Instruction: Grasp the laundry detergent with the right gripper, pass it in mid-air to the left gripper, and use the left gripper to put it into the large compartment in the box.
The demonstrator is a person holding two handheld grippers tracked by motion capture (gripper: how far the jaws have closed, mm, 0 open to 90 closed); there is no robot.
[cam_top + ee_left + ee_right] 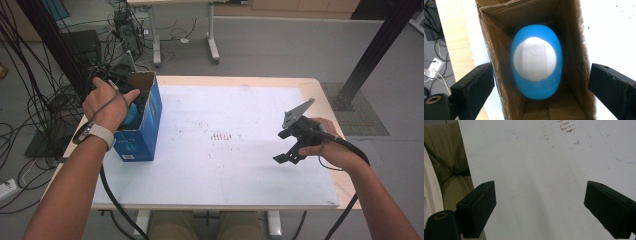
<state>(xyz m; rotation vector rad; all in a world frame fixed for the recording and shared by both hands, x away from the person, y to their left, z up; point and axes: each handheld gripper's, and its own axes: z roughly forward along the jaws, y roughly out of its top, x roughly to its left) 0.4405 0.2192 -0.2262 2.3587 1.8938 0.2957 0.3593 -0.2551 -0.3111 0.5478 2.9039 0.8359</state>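
Observation:
An upright blue carton (144,134) with its top open stands at the table's left edge. In the left gripper view its brown inside walls (574,50) surround a blurred blue oval thing with a round white face (536,62). That thing lies inside the carton, and a bit of it shows blue (132,116) in the high view. My left gripper (540,71) points down into the opening, open, with its jaws wide on either side and touching neither the thing nor the carton. My right gripper (286,147) hovers open over the white mat (544,170) at the right, nothing between its jaws.
The white mat (225,165) covers most of the wooden table, with faint brown marks (222,136) near its middle. Cables and electronics (75,55) crowd the floor to the left. Another table's legs (212,47) stand behind, and a black post (372,50) rises at the far right.

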